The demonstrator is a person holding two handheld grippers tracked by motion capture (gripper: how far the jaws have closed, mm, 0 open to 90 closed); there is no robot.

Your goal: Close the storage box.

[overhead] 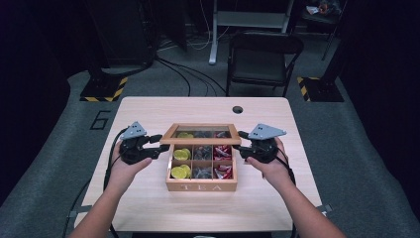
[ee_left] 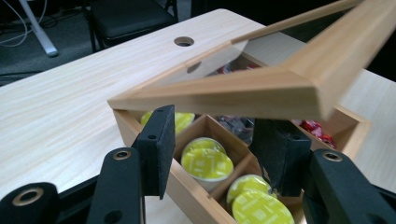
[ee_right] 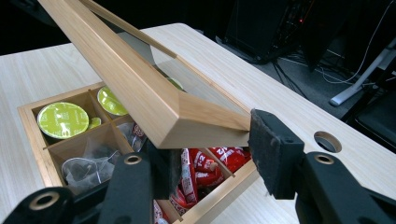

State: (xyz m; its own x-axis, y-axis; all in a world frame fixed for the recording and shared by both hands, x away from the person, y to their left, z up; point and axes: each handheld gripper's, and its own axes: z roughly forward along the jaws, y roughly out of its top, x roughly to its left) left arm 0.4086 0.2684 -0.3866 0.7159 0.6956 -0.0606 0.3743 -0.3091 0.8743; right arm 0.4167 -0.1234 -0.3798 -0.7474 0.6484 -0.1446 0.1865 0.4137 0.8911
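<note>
Wood everywhere from the high view: a pale table (overhead: 148, 198) carries a tea box (overhead: 201, 186) marked TEA on its front, and its glass-paned lid (overhead: 200, 134) is raised at the far side. The left gripper (overhead: 159, 145) sits just off the box's left edge with its jaws parted, pointing at the lid's left corner. The right gripper (overhead: 239, 141) mirrors it on the other side, jaws also apart, tips at the lid's right corner. A hand (overhead: 125, 166) holds the left tool, another hand (overhead: 270, 166) the right. Beyond the table stands a dark folding chair (overhead: 262, 57).

Over to the left gripper view: the two black jaws are spread wide, and the box wall (ee_left: 187, 191) runs up between them. The lid frame (ee_left: 261, 88) hangs tilted just above the jaw tips; I cannot tell whether either pad touches it. Between the jaws lie yellow-green capsules (ee_left: 207, 161). Past the right jaw, red packets (ee_left: 320, 131) peek out. Far ahead of the jaws, a round hole (ee_left: 184, 41) marks the tabletop.

Now the right gripper view: jaws again open, the lid's corner (ee_right: 196, 121) tilted between them, with the right pad (ee_right: 266, 140) just beside its end face. Below the lid, between the jaws, red packets (ee_right: 205, 170). Left of the left jaw, grey tea bags (ee_right: 86, 165), green capsules (ee_right: 63, 120) beyond.
</note>
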